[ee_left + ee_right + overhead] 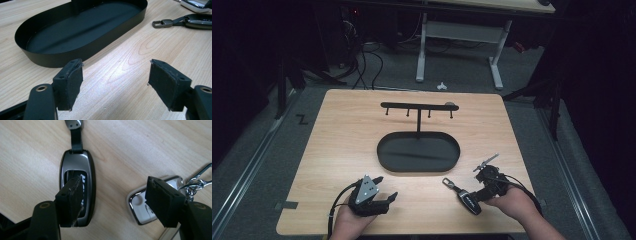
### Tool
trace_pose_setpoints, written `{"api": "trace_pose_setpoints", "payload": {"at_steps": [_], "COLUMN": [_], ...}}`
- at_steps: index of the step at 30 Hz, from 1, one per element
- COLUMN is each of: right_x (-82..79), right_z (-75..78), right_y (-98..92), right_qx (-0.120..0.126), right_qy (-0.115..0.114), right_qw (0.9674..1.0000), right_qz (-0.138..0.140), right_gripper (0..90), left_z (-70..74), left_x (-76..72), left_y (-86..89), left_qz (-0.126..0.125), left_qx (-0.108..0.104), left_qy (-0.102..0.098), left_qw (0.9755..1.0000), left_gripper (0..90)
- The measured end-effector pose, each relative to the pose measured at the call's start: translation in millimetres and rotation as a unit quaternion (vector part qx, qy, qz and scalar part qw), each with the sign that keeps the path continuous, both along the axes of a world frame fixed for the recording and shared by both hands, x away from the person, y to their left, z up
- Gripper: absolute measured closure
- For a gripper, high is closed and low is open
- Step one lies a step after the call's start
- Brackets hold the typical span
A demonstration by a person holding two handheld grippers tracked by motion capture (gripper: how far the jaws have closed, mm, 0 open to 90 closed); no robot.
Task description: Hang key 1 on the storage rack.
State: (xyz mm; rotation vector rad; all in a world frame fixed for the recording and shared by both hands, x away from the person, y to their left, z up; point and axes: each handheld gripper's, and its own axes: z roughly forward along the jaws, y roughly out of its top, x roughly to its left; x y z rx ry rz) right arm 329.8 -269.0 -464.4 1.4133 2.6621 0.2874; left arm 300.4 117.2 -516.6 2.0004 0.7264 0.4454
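A dark key fob with a short strap and metal buckle lies on the wooden table near its front right. My right gripper is right beside it. In the right gripper view, the open right gripper hovers over the table, its left jaw above the dark fob and its right jaw above a white chrome-edged fob with a chain. Neither pad presses on anything. My left gripper rests open at the front left, with bare wood between its pads.
A black oval tray sits mid-table, with a T-shaped hook rack rising from its back edge. In the left gripper view the tray is just ahead and the fobs lie to the right. Desk legs and cables stand beyond the table.
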Motion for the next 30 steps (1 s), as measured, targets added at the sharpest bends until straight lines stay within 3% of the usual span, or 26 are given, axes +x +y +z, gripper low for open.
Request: {"api": "trace_pose_setpoints", "payload": {"at_steps": [11,18,30], "right_x": [6.1,15.3,31.6], "right_z": [1.8,5.3,-2.9], "right_y": [20.4,37.1,59.5], "right_qx": [-0.031,-0.038,-0.046], "right_qy": [0.043,0.044,0.061], "right_qw": [0.9978,0.9963,0.9945], "right_qz": [0.04,0.063,0.071], "right_gripper": [27.4,28.3,37.1], "left_z": [-0.4,-1.6,-2.2], "left_x": [0.2,0.3,0.2], "left_y": [0.1,-0.9,-0.5], "left_qz": [-0.002,-0.005,-0.007], "left_qx": [0.001,0.003,0.008], "left_qy": [0.001,0.002,0.004], "left_qw": [1.0,1.0,0.9999], "left_gripper": [27.8,27.9,27.9]}}
